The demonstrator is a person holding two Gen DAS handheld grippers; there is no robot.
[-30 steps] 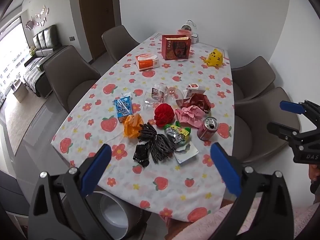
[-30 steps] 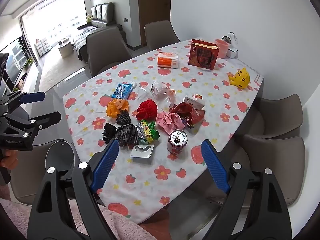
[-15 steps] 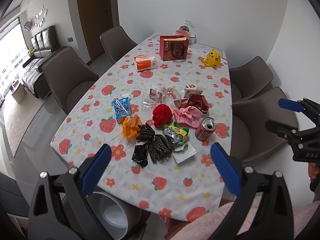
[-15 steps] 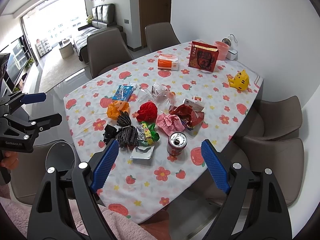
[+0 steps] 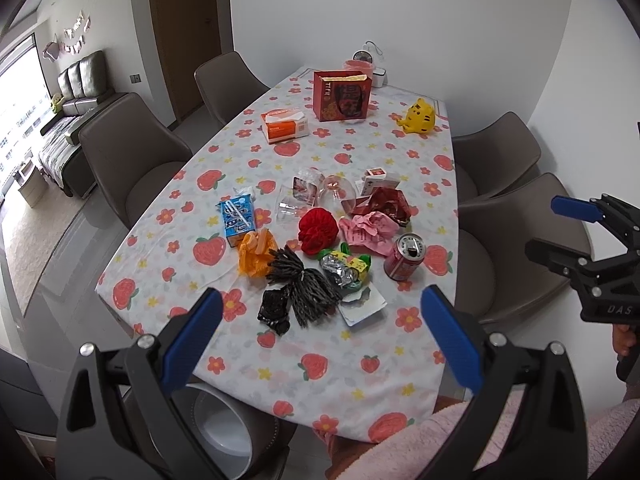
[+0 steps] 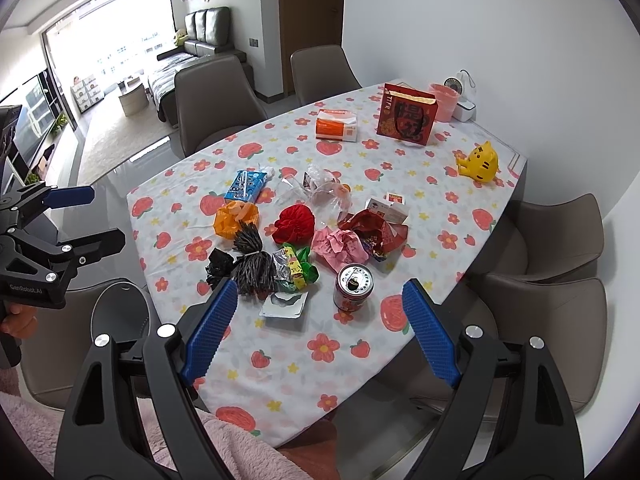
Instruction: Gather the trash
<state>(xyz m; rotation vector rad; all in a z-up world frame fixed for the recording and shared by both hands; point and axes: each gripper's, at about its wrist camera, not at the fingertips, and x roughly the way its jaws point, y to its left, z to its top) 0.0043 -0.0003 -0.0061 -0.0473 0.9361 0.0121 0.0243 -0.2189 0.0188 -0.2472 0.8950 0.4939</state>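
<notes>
On table (image 5: 304, 364), red can (image 5: 404, 257) upright, opening skyward, both grippers' fingers (image 5: 191, 333) spread wide, empty

The left gripper (image 6: 60, 216) reads "GenRobot.AI", the right gripper (image 5: 576, 232) "DAS", and the far red gift bag (image 5: 342, 96) "TIFII".

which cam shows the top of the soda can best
The right wrist view. The soda can stands upright close to the camera, between the open gripper's fingers, so its silver lid and opened tab hole show clearly. In the left wrist view the soda can is farther off and more side-on: mostly its red wall, with the lid foreshortened.
</notes>
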